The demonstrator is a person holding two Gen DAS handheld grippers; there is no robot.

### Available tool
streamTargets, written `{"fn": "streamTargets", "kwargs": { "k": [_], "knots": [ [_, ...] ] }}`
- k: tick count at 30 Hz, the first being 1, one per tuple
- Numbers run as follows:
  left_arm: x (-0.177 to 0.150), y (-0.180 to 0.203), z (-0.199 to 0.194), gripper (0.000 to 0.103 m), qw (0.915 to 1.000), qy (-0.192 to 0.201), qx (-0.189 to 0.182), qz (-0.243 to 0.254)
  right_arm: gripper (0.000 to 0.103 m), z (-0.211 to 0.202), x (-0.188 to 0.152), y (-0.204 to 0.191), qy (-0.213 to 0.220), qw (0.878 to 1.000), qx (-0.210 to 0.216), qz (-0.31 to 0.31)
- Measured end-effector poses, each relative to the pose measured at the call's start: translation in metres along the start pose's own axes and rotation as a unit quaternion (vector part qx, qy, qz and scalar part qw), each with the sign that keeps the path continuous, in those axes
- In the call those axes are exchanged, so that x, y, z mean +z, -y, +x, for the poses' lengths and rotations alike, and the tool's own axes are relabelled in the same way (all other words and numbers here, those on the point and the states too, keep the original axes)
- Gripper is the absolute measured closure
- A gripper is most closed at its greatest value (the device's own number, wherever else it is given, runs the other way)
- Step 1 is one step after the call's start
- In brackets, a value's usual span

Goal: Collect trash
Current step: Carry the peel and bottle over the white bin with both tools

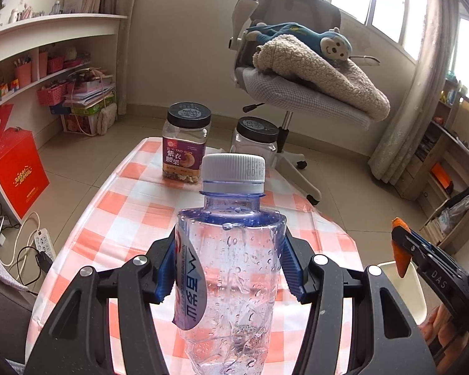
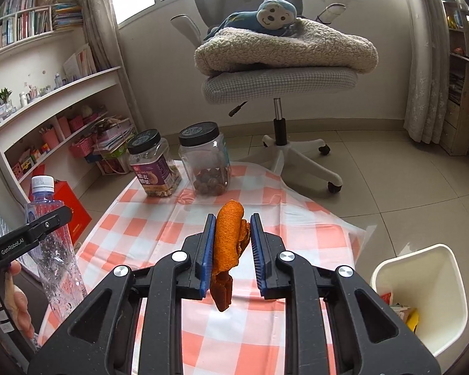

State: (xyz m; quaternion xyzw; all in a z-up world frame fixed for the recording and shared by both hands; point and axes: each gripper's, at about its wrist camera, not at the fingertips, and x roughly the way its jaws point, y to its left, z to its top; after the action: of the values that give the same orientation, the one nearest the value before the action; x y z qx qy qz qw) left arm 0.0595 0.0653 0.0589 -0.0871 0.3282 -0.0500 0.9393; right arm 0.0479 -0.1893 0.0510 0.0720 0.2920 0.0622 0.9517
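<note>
My left gripper (image 1: 229, 265) is shut on a clear plastic water bottle (image 1: 231, 250) with a white cap, held upright above the checked tablecloth (image 1: 125, 218). The bottle also shows at the left of the right wrist view (image 2: 51, 237). My right gripper (image 2: 231, 250) is shut on a piece of orange peel (image 2: 229, 240), held above the cloth; the peel also shows in the left wrist view (image 1: 400, 247). A white trash bin (image 2: 422, 284) with some litter inside stands on the floor to the right of the table, and its rim shows in the left wrist view (image 1: 400, 278).
Two black-lidded jars stand at the table's far end: a labelled nut jar (image 2: 154, 168) and a clear jar (image 2: 206, 159) with brown nuts. An office chair (image 2: 278, 72) with a blanket and toy monkey stands beyond. Shelves (image 2: 47, 106) line the left wall.
</note>
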Motion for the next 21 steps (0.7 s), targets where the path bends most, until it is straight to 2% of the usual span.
{"fn": "streamTargets", "kwargs": {
  "k": [5, 12, 21],
  "knots": [
    [-0.004, 0.030, 0.004, 0.048, 0.9997, -0.003, -0.021, 0.016, 0.082, -0.020, -0.004, 0.035, 0.009, 0.999, -0.032, 0.023],
    [-0.010, 0.074, 0.010, 0.048, 0.9977, -0.010, -0.054, 0.040, 0.082, -0.044, -0.013, 0.078, 0.019, 0.994, -0.103, 0.031],
    [-0.019, 0.134, 0.017, 0.048, 0.9913, -0.028, -0.112, 0.064, 0.082, -0.060, -0.030, 0.139, -0.010, 0.976, -0.210, 0.057]
  ]
}}
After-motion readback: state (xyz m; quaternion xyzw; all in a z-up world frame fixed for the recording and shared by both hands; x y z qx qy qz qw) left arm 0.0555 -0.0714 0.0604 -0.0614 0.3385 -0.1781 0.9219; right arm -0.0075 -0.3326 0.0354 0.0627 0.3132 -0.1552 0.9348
